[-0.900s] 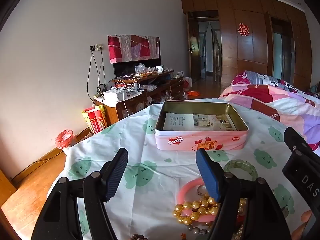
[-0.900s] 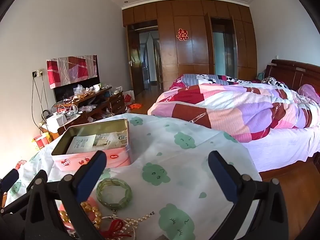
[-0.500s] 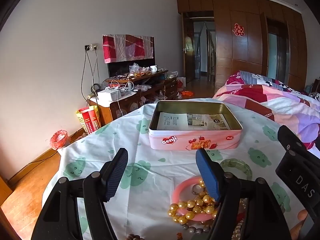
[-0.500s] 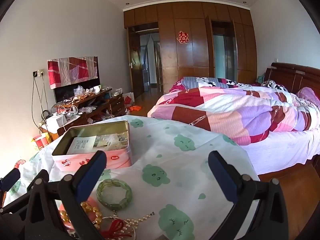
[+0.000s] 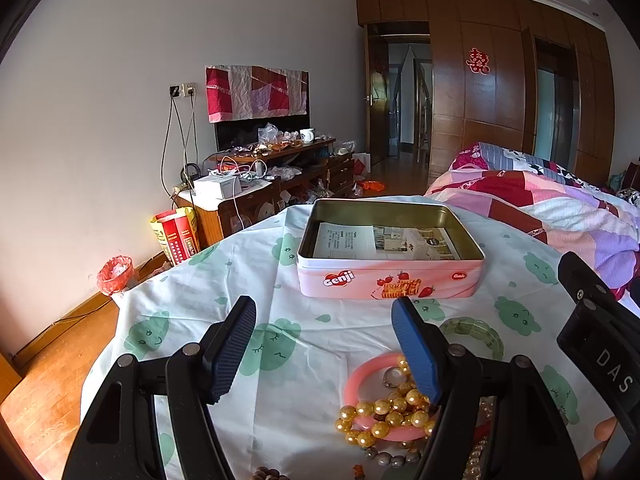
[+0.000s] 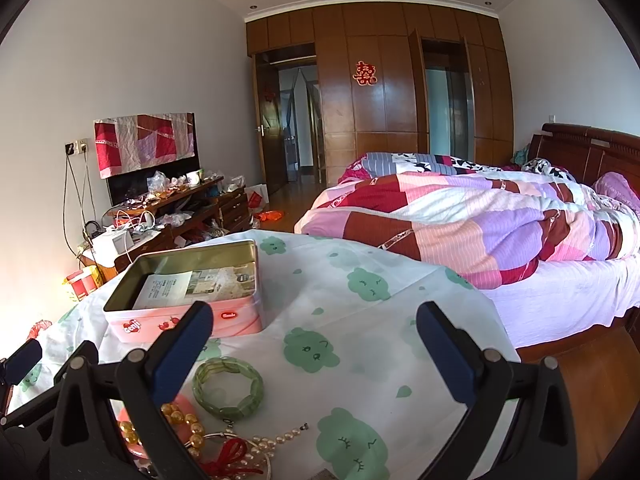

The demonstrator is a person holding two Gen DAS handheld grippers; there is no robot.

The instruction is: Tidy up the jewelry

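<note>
From the left wrist, you are hovering your left claw point(image 5: 324, 340) spread wide and empty; the pink rectangular biscuit tin point(image 5: 390, 280) is holding only paper (no jewelry yet).

From the right wrist, your right claw point(image 6: 310, 344) is gaping empty, while the green beaded bracelet point(image 6: 228, 387), gold bead strand point(image 6: 182, 420) and pearls are waiting on the cloud-print-covered surface point(image 6: 360, 340), near the tin.

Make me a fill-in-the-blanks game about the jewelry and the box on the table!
1. The tin with the strawberry picture has its lid ____.
2. The gold beads lie across a bangle coloured ____.
3. The green bracelet lies on the ____, not inside the tin.
4. Both the left gripper and the right gripper are holding ____.

Missing words: off; pink; tablecloth; nothing
</note>
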